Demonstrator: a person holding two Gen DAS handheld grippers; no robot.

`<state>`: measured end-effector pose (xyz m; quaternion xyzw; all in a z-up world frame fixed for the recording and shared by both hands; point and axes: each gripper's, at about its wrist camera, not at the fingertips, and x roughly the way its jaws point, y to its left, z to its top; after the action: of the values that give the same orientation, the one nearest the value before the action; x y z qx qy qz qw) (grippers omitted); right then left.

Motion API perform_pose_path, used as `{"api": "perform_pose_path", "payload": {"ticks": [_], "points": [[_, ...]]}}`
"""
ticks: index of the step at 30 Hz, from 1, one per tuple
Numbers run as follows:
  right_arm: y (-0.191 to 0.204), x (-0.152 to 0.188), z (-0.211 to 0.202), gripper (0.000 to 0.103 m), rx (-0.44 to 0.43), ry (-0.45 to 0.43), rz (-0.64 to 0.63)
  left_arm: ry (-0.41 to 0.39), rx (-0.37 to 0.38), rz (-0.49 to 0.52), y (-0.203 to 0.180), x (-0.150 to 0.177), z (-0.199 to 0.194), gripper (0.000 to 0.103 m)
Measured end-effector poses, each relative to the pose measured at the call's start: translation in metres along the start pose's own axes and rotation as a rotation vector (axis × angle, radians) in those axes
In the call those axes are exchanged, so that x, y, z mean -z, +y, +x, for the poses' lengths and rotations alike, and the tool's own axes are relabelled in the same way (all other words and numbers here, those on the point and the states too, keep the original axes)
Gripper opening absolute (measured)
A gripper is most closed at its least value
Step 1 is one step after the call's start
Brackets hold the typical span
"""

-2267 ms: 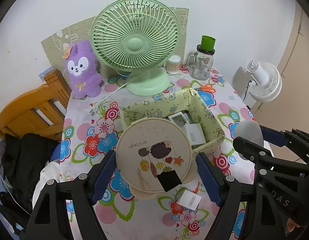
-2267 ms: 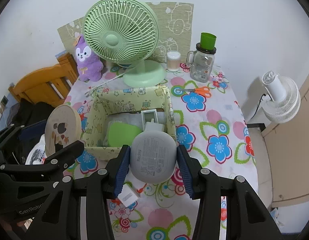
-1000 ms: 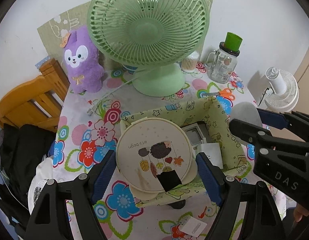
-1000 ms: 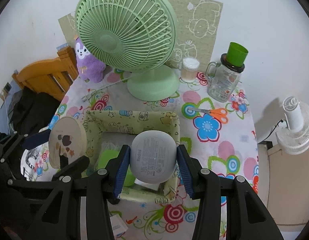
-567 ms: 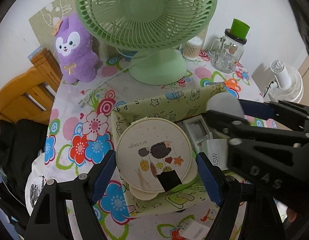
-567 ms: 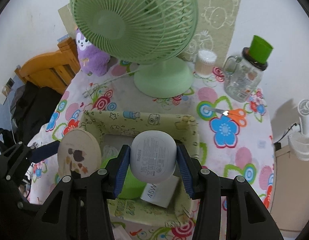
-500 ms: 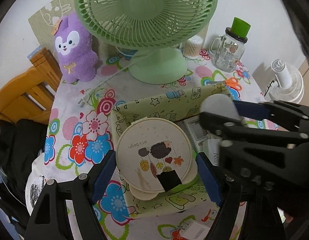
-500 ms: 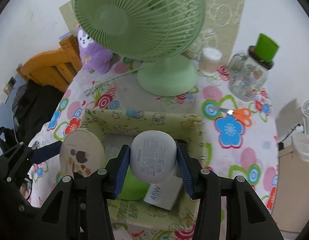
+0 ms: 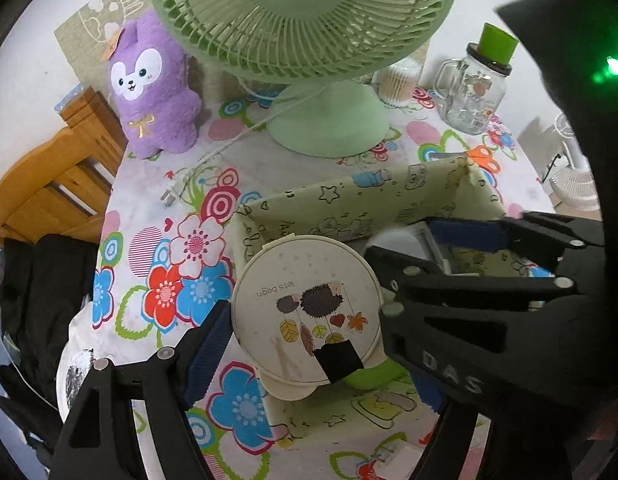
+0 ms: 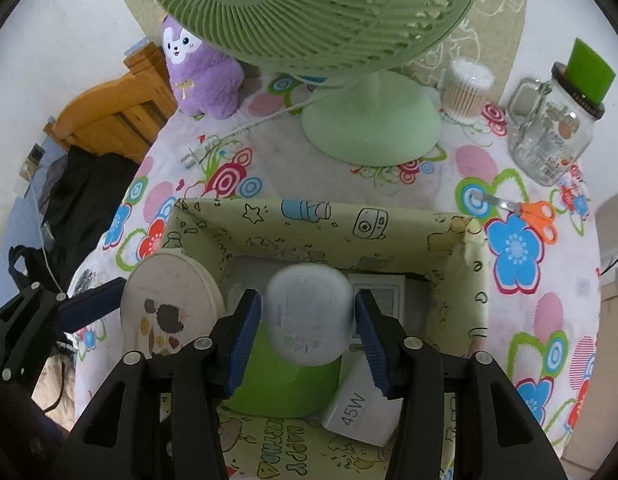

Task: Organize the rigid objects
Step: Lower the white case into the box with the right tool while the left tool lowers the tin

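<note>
Already over the box [image 10: 389, 236], right gripper [image 10: 309, 334] jaws parted, grey case [image 10: 309, 316] blurred, seemingly dropping inside; left gripper [image 9: 309, 332] jaws clamp the round tin [image 9: 307, 312] above the box's near-left corner; charger [image 10: 357, 404] and green item already in; tin and worktop bits left.

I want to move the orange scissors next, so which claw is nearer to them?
Right. The right claw is over the box, whose far right corner almost reaches the orange scissors. The left claw, holding the round tin, sits at the box's left edge.
</note>
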<state>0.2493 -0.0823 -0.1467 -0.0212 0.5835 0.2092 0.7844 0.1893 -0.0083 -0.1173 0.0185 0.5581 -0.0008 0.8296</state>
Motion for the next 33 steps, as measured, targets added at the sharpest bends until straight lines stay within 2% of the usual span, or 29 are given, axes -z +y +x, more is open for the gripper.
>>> {"api": "perform_pose_path", "payload": {"ticks": [1, 2, 14, 24, 26, 28, 33], "points": [[-0.001, 0.000, 0.000, 0.081, -0.003, -0.002, -0.001, 0.003, 0.003, -0.003, 0.002, 0.000, 0.001, 0.082], [-0.003, 0.001, -0.003, 0.083, -0.012, -0.014, 0.000, 0.007, 0.006, -0.008, 0.003, 0.000, 0.003, 0.082], [-0.036, 0.013, -0.042, 0.083, 0.084, -0.075, 0.058, 0.002, 0.031, 0.031, -0.011, -0.016, 0.012, 0.082], [-0.059, 0.031, -0.051, 0.083, 0.119, -0.075, 0.124, 0.028, 0.063, 0.077, -0.031, -0.020, 0.029, 0.083], [-0.061, 0.035, -0.051, 0.083, 0.121, -0.073, 0.133, 0.034, 0.044, 0.079, -0.032, -0.021, 0.032, 0.085], [-0.063, 0.037, -0.051, 0.083, 0.117, -0.073, 0.144, 0.031, 0.034, 0.084, -0.033, -0.020, 0.031, 0.092], [-0.065, 0.041, -0.053, 0.083, 0.112, -0.070, 0.164, 0.017, 0.020, 0.100, -0.033, -0.018, 0.024, 0.097]]}}
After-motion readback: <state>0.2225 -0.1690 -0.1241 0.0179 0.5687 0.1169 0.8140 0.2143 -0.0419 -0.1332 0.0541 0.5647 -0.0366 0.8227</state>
